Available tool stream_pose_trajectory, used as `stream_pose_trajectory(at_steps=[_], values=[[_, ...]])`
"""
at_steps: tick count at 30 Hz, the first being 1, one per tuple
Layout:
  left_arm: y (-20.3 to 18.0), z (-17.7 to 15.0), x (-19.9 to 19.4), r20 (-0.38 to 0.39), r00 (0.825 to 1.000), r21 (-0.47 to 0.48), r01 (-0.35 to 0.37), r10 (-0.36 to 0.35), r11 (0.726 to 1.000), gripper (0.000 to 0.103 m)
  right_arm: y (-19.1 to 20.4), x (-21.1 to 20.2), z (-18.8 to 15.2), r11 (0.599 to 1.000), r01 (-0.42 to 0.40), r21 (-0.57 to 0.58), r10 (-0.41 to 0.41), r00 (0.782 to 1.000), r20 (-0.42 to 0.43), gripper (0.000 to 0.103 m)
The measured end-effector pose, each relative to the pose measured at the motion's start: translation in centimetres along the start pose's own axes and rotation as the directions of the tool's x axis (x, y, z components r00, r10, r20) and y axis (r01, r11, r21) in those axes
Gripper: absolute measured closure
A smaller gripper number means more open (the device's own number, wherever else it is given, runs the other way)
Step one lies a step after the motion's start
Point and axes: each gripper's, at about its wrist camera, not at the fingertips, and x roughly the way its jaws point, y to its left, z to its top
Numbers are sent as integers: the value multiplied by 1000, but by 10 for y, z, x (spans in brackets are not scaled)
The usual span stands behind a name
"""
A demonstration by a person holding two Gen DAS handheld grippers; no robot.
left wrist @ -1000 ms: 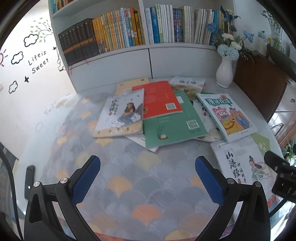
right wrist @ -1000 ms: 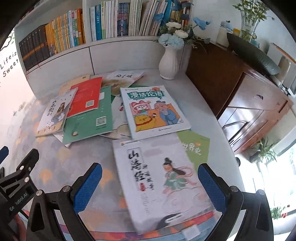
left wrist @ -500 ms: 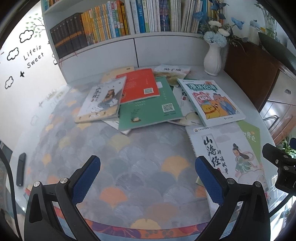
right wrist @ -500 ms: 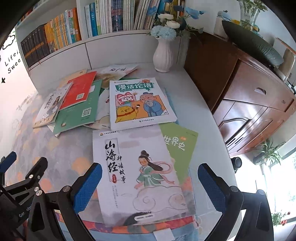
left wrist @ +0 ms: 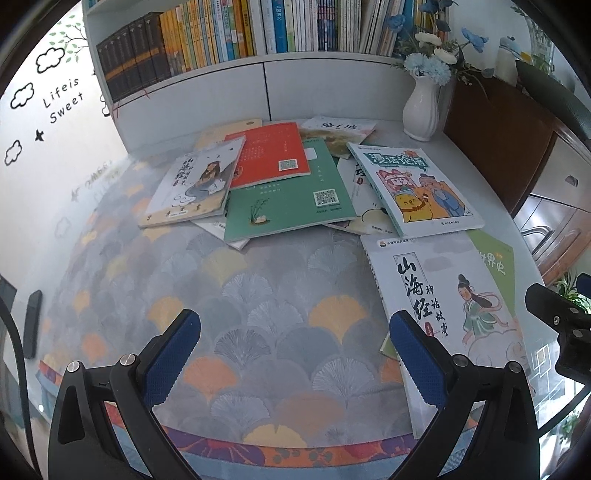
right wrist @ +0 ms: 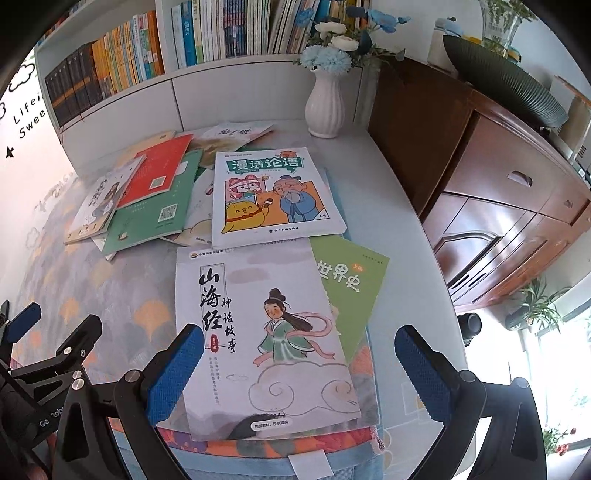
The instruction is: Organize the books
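Note:
Several books lie scattered on the patterned tablecloth (left wrist: pixel 266 295). Nearest is a white book with a girl in green (right wrist: pixel 266 332), also in the left wrist view (left wrist: pixel 443 306), lying over a light green book (right wrist: pixel 351 280). Behind it lie a comic-cover book (right wrist: pixel 273 195), a dark green book (left wrist: pixel 291 195), a red book (left wrist: pixel 269 155) and a pale book with a figure (left wrist: pixel 192 184). My right gripper (right wrist: pixel 299 369) is open, its fingers either side of the white book's near end, above it. My left gripper (left wrist: pixel 295 354) is open and empty over bare cloth.
A white vase of blue flowers (left wrist: pixel 423 107) stands at the back right. A bookshelf full of upright books (left wrist: pixel 258 33) runs along the back. A brown wooden cabinet (right wrist: pixel 480 177) stands right of the table. A dark phone-like object (left wrist: pixel 32 321) lies at the left edge.
Both grippers have pulled back toward the table's near edge and risen; the books sit farther away in view. The right gripper now straddles the white book's near end. No book has moved.

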Motion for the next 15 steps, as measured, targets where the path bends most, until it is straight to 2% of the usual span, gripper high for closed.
stream_pose_trajectory(at_steps=[15], values=[[-5, 6, 13, -42, 999, 9, 31, -31, 999, 1, -11, 15, -4, 999, -30, 30, 31, 998, -47, 0]])
